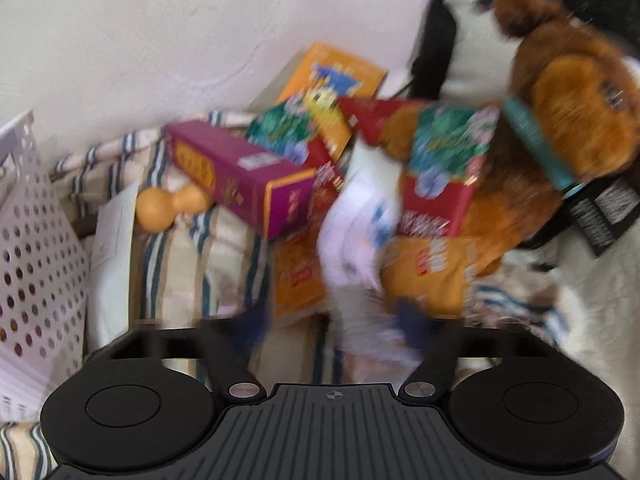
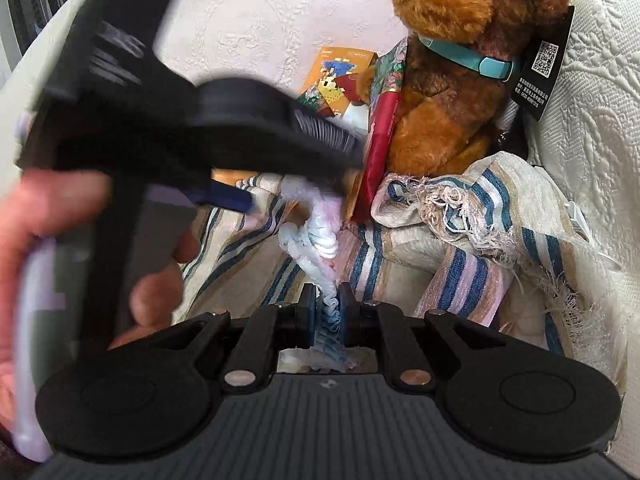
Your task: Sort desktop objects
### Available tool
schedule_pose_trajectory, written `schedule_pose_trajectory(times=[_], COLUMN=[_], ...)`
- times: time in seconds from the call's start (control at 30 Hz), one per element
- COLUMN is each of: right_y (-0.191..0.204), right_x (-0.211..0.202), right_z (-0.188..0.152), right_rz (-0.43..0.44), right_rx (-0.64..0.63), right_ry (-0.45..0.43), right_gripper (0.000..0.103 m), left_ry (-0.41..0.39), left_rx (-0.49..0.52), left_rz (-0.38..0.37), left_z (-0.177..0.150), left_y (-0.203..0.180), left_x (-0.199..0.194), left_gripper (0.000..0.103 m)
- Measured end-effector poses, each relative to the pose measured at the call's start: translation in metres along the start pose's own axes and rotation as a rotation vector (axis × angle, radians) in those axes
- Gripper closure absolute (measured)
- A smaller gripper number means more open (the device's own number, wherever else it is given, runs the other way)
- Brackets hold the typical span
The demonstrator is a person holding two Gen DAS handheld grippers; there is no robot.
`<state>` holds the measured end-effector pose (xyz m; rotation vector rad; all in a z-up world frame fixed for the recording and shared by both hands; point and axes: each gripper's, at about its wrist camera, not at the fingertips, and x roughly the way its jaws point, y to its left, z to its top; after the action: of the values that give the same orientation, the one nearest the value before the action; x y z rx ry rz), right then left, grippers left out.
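White and pale blue, the crumpled ruffled cloth piece (image 2: 326,280) is clamped between the narrow fingers of the right gripper (image 2: 325,312), and its long axis runs from these fingers away toward the far side, up to the left gripper (image 1: 334,320). In the left wrist view the same cloth (image 1: 360,232) lies between the left fingers, which stand wide apart; the picture is blurred, so I cannot tell if they touch it. So the cloth hangs stretched over the striped beige and blue fabric (image 2: 460,248), near the brown plush bear with a teal collar (image 2: 460,60). Behind it, farther away, lie a purple long carton box (image 1: 240,172) and a round orange wooden knob (image 1: 160,208). The right gripper is clearly nearer to the cloth's near end.
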<state>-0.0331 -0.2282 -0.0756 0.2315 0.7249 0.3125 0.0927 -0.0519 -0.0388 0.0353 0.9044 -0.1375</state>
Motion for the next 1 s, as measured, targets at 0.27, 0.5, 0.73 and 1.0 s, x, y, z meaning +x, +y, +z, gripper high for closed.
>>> schedule_pose_trajectory(times=[0.27,0.5,0.73,1.0], right_y=[0.007,0.026,0.041,0.050], right_x=[-0.001,-0.006,-0.010,-0.008], right_z=[-0.001,-0.005,-0.006,-0.009], right_rz=[-0.015,-0.038,-0.053,-0.076], right_rx=[-0.007,-0.071,-0.176,-0.233], right_ry=[-0.006,-0.035,-0.095,-0.121], right_gripper=[0.090,0.088,0.088,0.088], left_ry=[-0.083,-0.186,-0.302,-0.322], left_rx=[-0.049,-0.084,-0.109,-0.133], left_rz=[0.034,0.077,0.132,0.125], left_z=[-0.028,-0.053,-0.078,-0.090], left_y=[0.025,0.042,0.049,0.056], left_x=[-0.019,-0.057,-0.086,-0.085], left_gripper=[0.100,0.100,0.100,0.100])
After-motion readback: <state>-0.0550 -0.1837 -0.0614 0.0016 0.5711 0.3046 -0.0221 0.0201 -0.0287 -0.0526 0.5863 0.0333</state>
